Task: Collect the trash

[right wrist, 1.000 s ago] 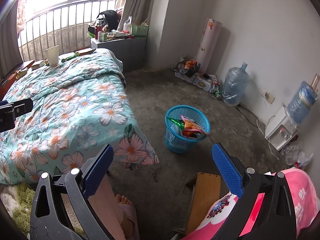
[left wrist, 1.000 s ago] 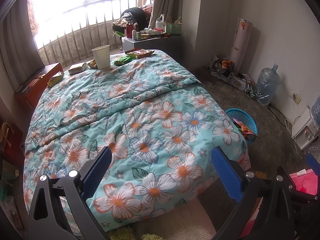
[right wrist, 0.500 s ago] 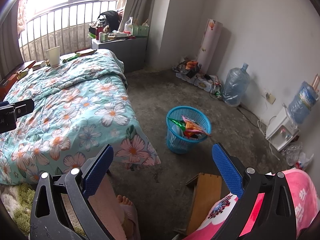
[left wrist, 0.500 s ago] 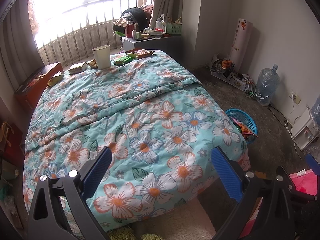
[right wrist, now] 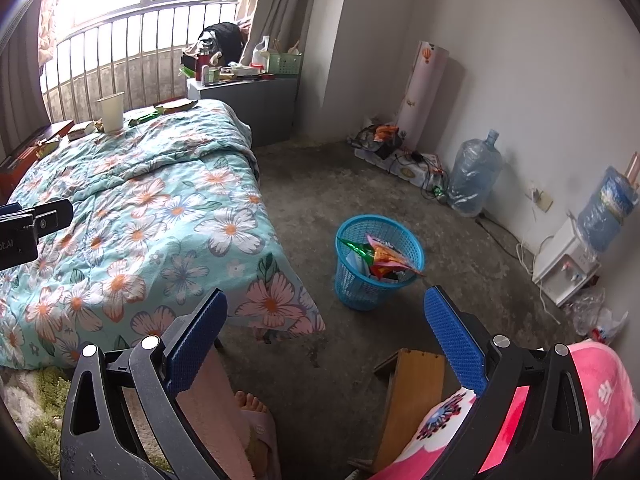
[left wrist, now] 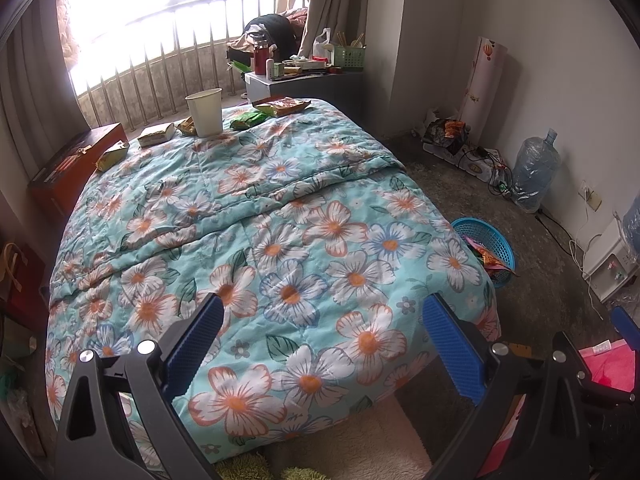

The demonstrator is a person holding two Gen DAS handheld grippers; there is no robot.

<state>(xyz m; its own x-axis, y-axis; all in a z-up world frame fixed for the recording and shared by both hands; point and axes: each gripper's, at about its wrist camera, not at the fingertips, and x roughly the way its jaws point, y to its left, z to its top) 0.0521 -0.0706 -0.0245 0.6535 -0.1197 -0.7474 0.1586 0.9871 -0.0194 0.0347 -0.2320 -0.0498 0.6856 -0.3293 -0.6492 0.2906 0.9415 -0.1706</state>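
At the far end of the floral bed (left wrist: 280,216) stand a white paper cup (left wrist: 205,112) and several snack wrappers: a green one (left wrist: 248,120), a yellow-red one (left wrist: 282,106), a pale packet (left wrist: 156,134) and another (left wrist: 112,155). A blue trash basket (right wrist: 378,264) holding colourful wrappers stands on the floor right of the bed, also the basket (left wrist: 490,246) in the left wrist view. My left gripper (left wrist: 322,332) hangs open over the bed's near end, holding nothing. My right gripper (right wrist: 326,330) hovers open above the floor near the basket, also holding nothing.
A grey nightstand (right wrist: 248,96) crowded with bottles and boxes stands beyond the bed. Water jugs (right wrist: 474,178), a power strip with cables and a white appliance (right wrist: 566,268) line the right wall. A wooden stool (right wrist: 412,392), pink bedding (right wrist: 592,392) and the person's foot (right wrist: 252,404) are close below.
The right wrist view has drifted slightly, so the basket sits a touch more to the right. The left gripper stays where it was. Both stay open.
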